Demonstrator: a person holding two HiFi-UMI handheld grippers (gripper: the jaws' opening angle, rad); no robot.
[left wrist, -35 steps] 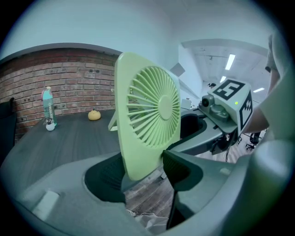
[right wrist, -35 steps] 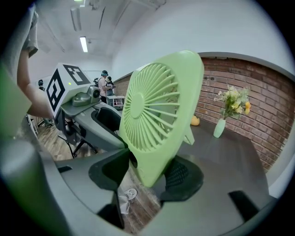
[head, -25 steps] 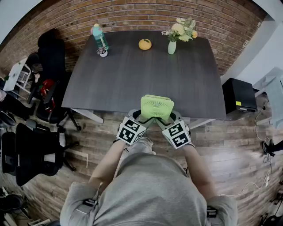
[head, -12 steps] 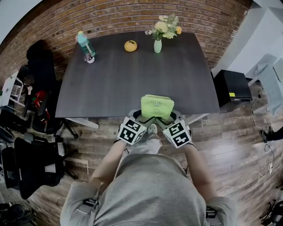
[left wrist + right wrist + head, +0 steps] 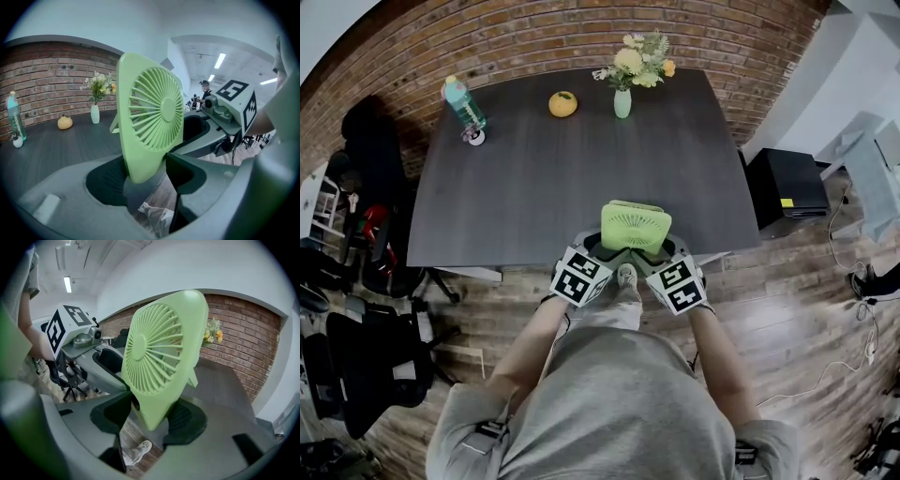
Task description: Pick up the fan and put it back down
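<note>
Head view, left gripper point(image 5: 602, 251), right gripper point(image 5: 662, 253) angled inward, clamping fan point(image 5: 636, 226)

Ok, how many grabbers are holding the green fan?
2. The left gripper clamps the fan at its lower left corner, and the right gripper clamps its lower right corner. None seem hidden.

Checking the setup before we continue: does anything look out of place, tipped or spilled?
Nothing spilled or tipped: the bottle, orange fruit and flower vase stand at the far side of the table. Only the green fan is off it, clamped between the left tool and right tool over the near edge.
</note>
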